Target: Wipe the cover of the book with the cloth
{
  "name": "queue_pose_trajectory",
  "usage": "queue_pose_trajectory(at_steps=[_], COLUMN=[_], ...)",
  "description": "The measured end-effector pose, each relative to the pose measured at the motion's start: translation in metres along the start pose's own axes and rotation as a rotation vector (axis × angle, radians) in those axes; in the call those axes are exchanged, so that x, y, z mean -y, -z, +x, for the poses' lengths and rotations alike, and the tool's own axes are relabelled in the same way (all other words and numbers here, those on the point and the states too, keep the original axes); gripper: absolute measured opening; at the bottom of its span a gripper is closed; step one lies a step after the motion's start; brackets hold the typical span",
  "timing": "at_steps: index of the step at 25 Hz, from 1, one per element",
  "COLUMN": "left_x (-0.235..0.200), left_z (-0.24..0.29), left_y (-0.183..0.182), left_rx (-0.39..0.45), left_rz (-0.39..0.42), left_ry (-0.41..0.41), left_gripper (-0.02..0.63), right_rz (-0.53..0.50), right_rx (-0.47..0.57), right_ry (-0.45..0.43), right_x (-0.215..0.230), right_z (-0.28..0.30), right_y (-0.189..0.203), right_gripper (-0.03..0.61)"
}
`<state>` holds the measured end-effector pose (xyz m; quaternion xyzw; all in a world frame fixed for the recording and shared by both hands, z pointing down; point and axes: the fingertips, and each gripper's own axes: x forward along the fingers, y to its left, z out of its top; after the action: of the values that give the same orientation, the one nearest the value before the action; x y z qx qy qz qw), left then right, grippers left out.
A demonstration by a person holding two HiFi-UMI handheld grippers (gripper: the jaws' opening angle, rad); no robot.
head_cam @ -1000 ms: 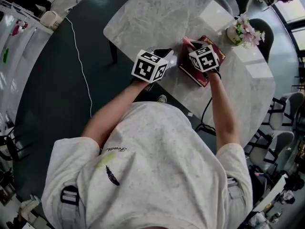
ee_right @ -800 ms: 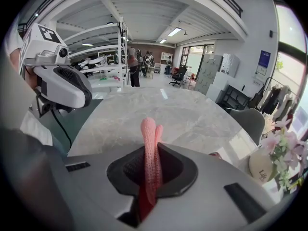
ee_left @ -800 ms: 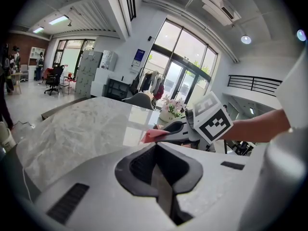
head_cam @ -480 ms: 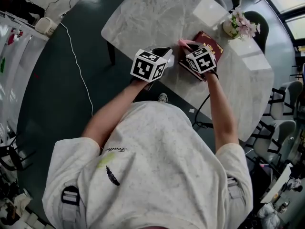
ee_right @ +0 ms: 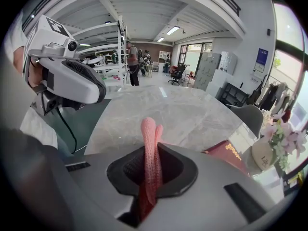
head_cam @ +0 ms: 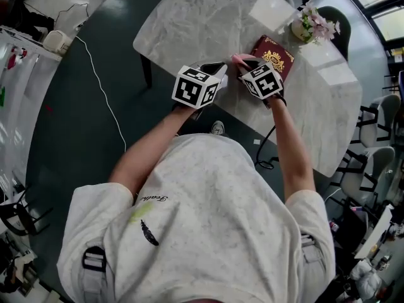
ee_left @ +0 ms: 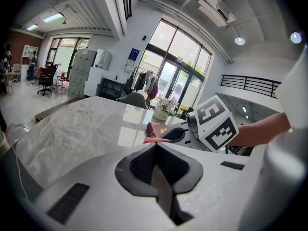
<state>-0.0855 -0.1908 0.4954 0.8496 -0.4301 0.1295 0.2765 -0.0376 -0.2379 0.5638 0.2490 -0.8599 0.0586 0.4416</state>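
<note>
Marble-patterned white counter carries the items. A dark red book with a gold emblem on its cover lies flat and closed near the counter's near edge. A small pot of pale flowers stands beyond it, apart from it.

Right hand-held gripper: its own view shows the jaws clamped on a pink cloth, a folded strip of which sticks up out of the jaw gap. In that view the book lies to the right of the jaws and lower. From the head view the cloth sits at the book's left edge, just beside the cover. Whether it touches the cover cannot be told.

Left hand-held gripper: held just left of the right one, over bare counter at the near edge and clear of the book. Its own view shows the jaws brought together with nothing between them. The same view takes in the right gripper's marker cube and the book beyond.

A black cable hangs below the right forearm. Grey chairs stand round the far side of the counter.
</note>
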Motion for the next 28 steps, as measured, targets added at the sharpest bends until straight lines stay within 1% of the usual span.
queue_pose_trajectory(at_steps=[20, 28], left_x=[0.011, 0.013], left_z=[-0.027, -0.027], left_y=[0.024, 0.022], left_rx=[-0.039, -0.048], left_rz=[0.039, 0.051], left_ry=[0.061, 0.07], left_gripper=[0.007, 0.006], right_rz=[0.064, 0.136], right_rx=[0.026, 0.128], right_ry=[0.03, 0.091], right_x=[-0.054, -0.058], right_z=[-0.014, -0.036], right_y=[0.006, -0.01], right_gripper=[0.015, 0.015])
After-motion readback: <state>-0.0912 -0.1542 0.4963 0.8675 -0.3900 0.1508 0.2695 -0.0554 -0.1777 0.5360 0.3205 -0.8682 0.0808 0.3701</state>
